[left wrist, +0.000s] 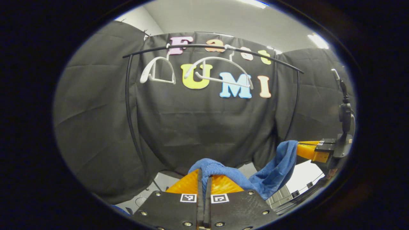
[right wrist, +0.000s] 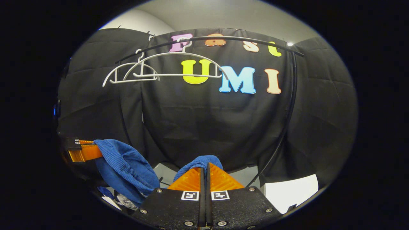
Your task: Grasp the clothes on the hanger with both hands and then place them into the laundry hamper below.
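The blue garment (left wrist: 271,174) hangs in the air between the two hand-held grippers, well below the rail and off the hangers. It is a soft ribbed cloth, and it sags in a loose fold between its two held ends.

In the left gripper view, the left hand-held gripper (left wrist: 204,177) has its fingers pressed together on one end of the garment, with a bunch of blue cloth humped over the fingertips. From there the cloth runs to the right and up to the right hand-held gripper (left wrist: 302,150), seen farther off at the right edge, where its end is wrapped around that gripper's fingers.

In the right gripper view, the right hand-held gripper (right wrist: 206,167) pinches the garment's other end (right wrist: 199,162), a small roll of blue lying over the closed fingertips. At the left edge of this view the left hand-held gripper (right wrist: 86,152) holds a larger bundle of the garment (right wrist: 127,169), which droops down below its fingers.

Above, a thin black rail (left wrist: 211,47) arches across the booth, with black side poles (left wrist: 129,105) coming down from it. Two white hangers (left wrist: 220,72) hook over the rail near its left half, both bare; in the right gripper view they overlap (right wrist: 166,65) toward the rail's left end. Black cloth (left wrist: 204,121) covers the wall behind, and a pale floor (right wrist: 290,191) shows below its hem.
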